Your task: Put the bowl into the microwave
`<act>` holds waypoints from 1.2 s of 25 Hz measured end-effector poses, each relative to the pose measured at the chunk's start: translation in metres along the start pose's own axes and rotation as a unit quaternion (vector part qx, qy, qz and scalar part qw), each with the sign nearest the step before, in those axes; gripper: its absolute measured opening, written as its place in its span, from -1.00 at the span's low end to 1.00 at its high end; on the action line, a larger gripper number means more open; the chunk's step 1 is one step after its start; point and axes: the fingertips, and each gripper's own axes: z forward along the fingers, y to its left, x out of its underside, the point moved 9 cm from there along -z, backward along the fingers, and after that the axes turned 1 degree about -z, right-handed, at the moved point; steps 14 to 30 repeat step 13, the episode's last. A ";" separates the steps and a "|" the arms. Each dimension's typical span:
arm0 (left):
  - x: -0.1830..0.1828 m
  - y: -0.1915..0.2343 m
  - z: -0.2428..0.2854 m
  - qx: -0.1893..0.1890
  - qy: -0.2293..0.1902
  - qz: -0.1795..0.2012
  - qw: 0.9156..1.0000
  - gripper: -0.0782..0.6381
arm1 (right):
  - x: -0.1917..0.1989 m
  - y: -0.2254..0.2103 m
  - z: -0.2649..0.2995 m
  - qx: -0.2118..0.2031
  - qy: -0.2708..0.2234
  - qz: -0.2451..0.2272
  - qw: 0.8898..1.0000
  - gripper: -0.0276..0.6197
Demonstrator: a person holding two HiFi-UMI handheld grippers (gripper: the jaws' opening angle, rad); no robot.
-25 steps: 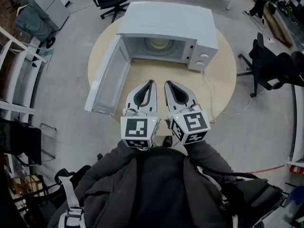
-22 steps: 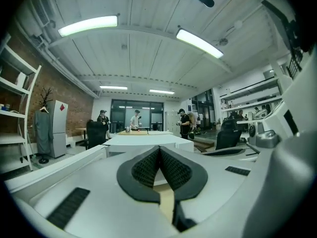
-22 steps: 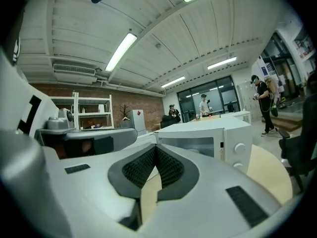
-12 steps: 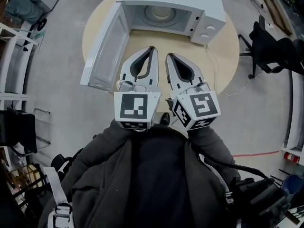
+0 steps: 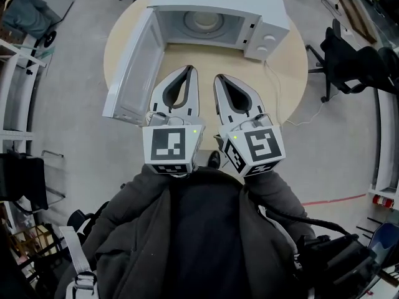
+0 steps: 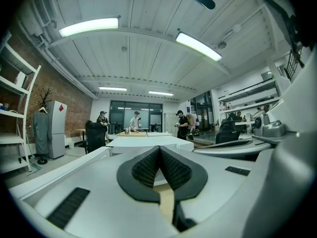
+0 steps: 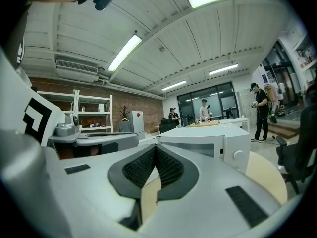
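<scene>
The white microwave [image 5: 218, 8] stands at the far side of the round wooden table [image 5: 283, 73], its door [image 5: 134, 67] swung open to the left. A pale round shape [image 5: 202, 22] lies in its cavity; I cannot tell whether it is the bowl or the turntable. My left gripper [image 5: 190, 68] and right gripper [image 5: 218, 78] are held side by side in front of the opening, both shut and empty. In the left gripper view the jaws [image 6: 159, 150] meet, with the microwave [image 6: 143, 143] beyond. The right gripper [image 7: 155, 148] faces the microwave's front [image 7: 213, 143].
A cable [image 5: 277, 101] runs from the microwave over the table's right edge. Black office chairs [image 5: 361, 67] stand to the right, white shelving [image 5: 15, 73] to the left. Several people [image 6: 133, 120] stand far off at other tables.
The head view has shifted, so the microwave and table sit higher in the picture. Both grippers stay shut, side by side before the open microwave, and look larger and nearer the camera.
</scene>
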 end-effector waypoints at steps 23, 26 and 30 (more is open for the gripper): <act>0.000 -0.005 -0.009 -0.002 0.003 -0.006 1.000 -0.76 | -0.003 0.004 -0.018 0.012 -0.008 0.001 1.000 -0.89; 0.000 -0.005 -0.009 -0.002 0.003 -0.006 1.000 -0.76 | -0.003 0.004 -0.018 0.012 -0.008 0.001 1.000 -0.89; 0.000 -0.005 -0.009 -0.002 0.003 -0.006 1.000 -0.76 | -0.003 0.004 -0.018 0.012 -0.008 0.001 1.000 -0.89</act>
